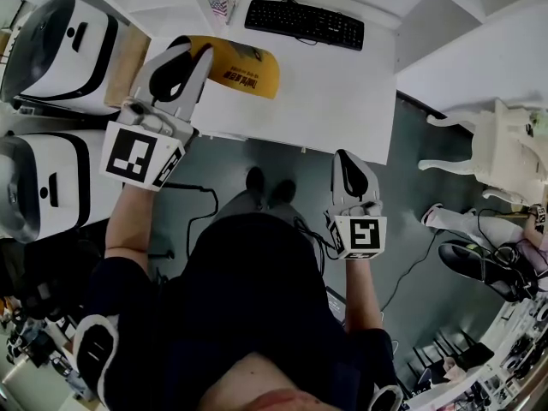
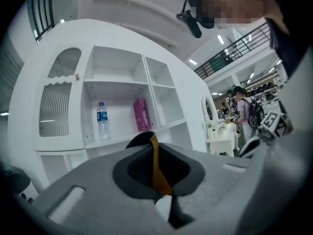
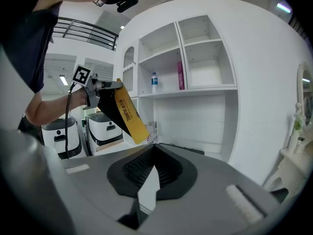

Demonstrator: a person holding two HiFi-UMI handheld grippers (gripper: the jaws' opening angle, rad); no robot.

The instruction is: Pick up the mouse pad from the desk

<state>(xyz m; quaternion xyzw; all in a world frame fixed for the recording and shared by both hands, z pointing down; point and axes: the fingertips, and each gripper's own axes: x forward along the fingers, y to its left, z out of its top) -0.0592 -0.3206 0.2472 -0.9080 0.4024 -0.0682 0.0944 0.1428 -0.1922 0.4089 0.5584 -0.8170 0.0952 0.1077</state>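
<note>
Mouse pad (image 1: 244, 68): pickup looks basically done, it's off the desk and in the air.

- Right gripper (image 1: 349, 163): nearest, low by the person's body, short of the desk edge. Jaws together, nothing in them. Not involved.
- Left gripper (image 1: 193, 54): jaws pinched on one edge of the pad. Its own view shows the thin yellow edge sandwiched between the pads.
- Pad: hangs out from the left jaws over the near-left part of the desk (image 1: 334, 101), tilted corner-down. From the right gripper view it looks clear of the surface.
- Look: thin, yellow top with dark print, black underside, slight sag.
- Beyond: keyboard (image 1: 304, 22) at the back of the desk.

Left to do: nothing obvious, just keep the grip.
</note>
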